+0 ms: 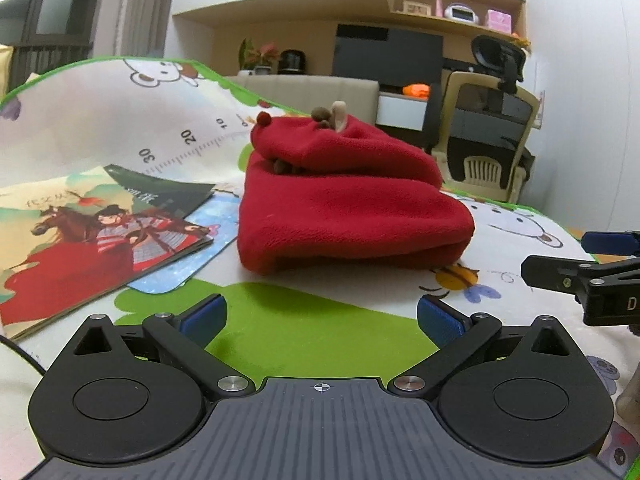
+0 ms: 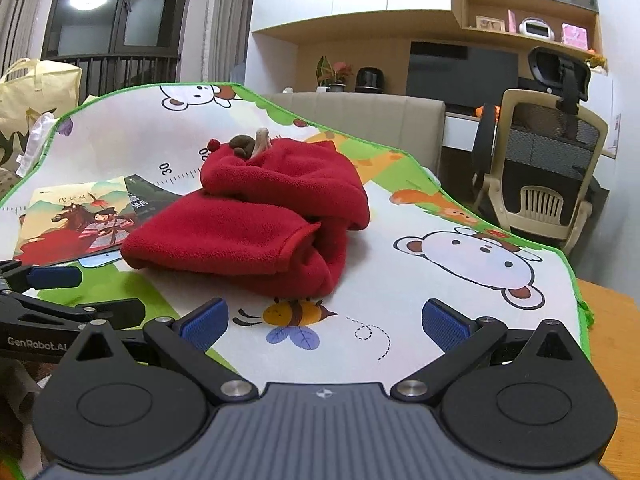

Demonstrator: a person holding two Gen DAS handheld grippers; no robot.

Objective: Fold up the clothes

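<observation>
Lying straight ahead of both sets of jaws, the red garment (image 1: 352,196) sits bundled on the mat (image 1: 320,336), apart from either tool.

1. Left gripper (image 1: 319,318): jaws wide apart, nothing between the blue pads. The garment lies dead ahead, past a bare strip of mat. Its long axis runs across the jaws' line, side to side.

2. Right gripper (image 2: 325,322): jaws also wide apart and empty. The garment (image 2: 256,216) lies ahead and slightly to the left of the jaws' centre line. An open hem faces these jaws, with loose folds stacked behind it.

3. Relation of the two: the grippers sit side by side at the near edge of the mat, and each shows at the edge of the other's view. Neither is clearly nearer; the right jaws face the garment's end and the left jaws face its long flank.

4. Judgement: the bundle already looks roughly folded but lumpy. A further fold would call for each set of jaws to advance forward onto a near edge.

5. Clearance: books (image 1: 92,236) lie ahead-left of the left jaws, touching or just beside the garment's left end. A sweep leftward could catch them.
</observation>
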